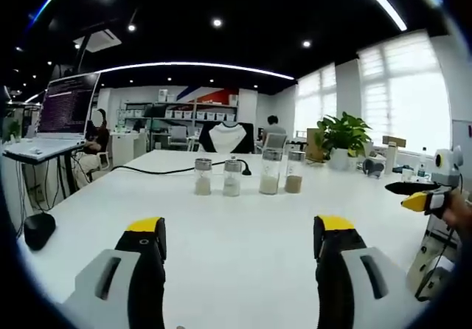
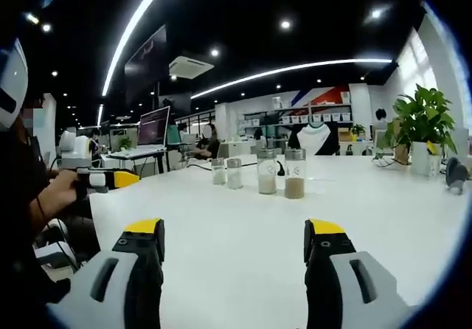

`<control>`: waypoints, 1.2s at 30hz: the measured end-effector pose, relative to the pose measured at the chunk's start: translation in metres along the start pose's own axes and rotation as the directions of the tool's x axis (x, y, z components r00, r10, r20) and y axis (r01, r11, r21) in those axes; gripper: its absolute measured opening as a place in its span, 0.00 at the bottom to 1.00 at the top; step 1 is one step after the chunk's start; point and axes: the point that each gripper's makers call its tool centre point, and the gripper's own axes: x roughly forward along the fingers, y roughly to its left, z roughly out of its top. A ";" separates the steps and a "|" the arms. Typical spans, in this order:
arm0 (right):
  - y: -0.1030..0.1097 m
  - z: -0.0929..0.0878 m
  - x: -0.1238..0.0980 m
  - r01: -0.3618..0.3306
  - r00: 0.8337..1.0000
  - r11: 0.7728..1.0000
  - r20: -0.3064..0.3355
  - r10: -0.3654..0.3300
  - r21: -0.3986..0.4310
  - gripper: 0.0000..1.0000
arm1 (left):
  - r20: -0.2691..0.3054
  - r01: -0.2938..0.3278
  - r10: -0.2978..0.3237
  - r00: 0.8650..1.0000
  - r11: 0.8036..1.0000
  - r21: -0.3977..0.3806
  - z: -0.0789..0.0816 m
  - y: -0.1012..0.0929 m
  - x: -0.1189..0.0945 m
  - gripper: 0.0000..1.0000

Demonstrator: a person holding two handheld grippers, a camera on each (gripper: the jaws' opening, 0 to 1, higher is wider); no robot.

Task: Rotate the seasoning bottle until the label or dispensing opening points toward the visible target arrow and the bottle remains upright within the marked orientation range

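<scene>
Tongs, left and right, gape wide, empty; four clear cylindrical bottles stand on smooth white table.

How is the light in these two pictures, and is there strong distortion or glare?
Left gripper view: the bright window at right washes out, the ceiling light strips bend from fisheye distortion, and the four clear glass seasoning bottles stay sharp. Right gripper view: even light, soft sheen on the white table, curved strips again.

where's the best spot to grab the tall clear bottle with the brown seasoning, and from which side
Probably the smooth mid-body of the tall clear glass bottle with brown seasoning, above the fill and below its silver cap. It stands upright at the row's right end, so come in level from the open right side, away from the neighbouring white-filled bottle.
</scene>
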 end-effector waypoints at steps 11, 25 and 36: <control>0.006 0.005 0.003 -0.028 0.999 1.000 0.014 0.028 -0.006 0.79 | -0.002 0.001 -0.001 1.000 1.000 0.000 0.000 0.000 0.000 0.87; 0.000 0.000 -0.001 -0.006 1.000 1.000 0.005 0.006 0.007 0.79 | -0.018 0.006 -0.006 1.000 1.000 -0.007 -0.007 -0.003 0.002 0.87; 0.000 -0.002 -0.002 -0.005 1.000 1.000 0.000 0.005 0.012 0.79 | -0.034 0.022 -0.021 0.999 1.000 0.019 -0.009 -0.006 0.011 0.86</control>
